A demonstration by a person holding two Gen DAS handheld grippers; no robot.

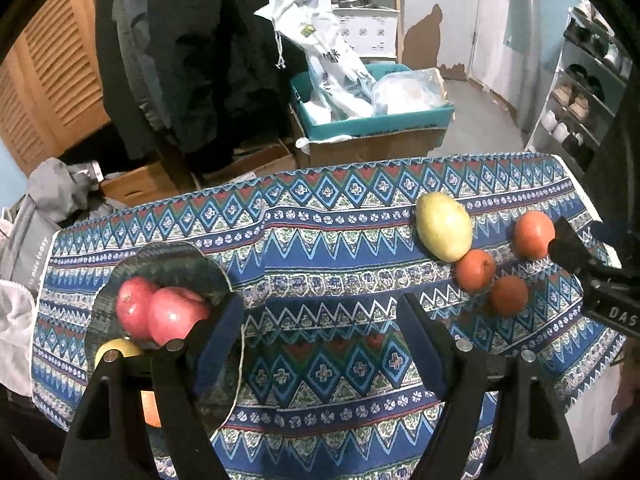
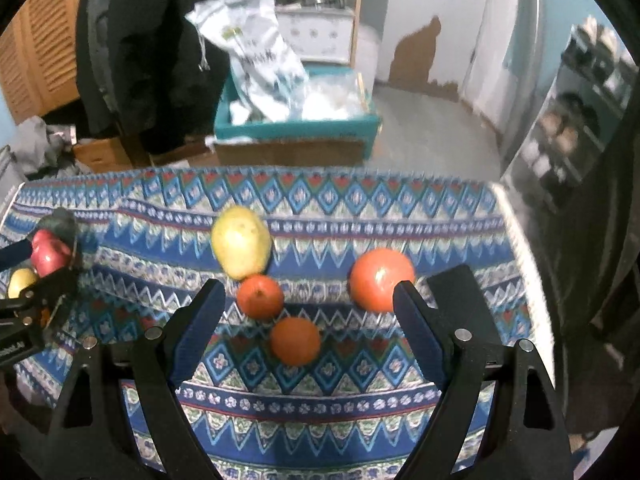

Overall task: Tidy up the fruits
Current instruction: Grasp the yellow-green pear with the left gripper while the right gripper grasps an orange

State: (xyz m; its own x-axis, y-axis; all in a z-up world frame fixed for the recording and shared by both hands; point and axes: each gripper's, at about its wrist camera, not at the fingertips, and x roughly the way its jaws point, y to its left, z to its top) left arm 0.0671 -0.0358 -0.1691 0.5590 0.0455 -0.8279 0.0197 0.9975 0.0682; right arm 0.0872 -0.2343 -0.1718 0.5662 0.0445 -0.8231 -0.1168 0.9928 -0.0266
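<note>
While both grippers hang over the patterned cloth (image 2: 320, 400), left gripper (image 1: 320, 316) and right gripper (image 2: 308, 304) gape empty; one orange (image 2: 295, 341) lies between the right fingers

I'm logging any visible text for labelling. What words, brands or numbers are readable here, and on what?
"nice today": grey bag, left of the table; a word before it is unclear.
"DAS": right gripper body, cut off by the frame edge.
White bag in the teal box: print too blurred.
Left gripper body: lettering unreadable.
</note>
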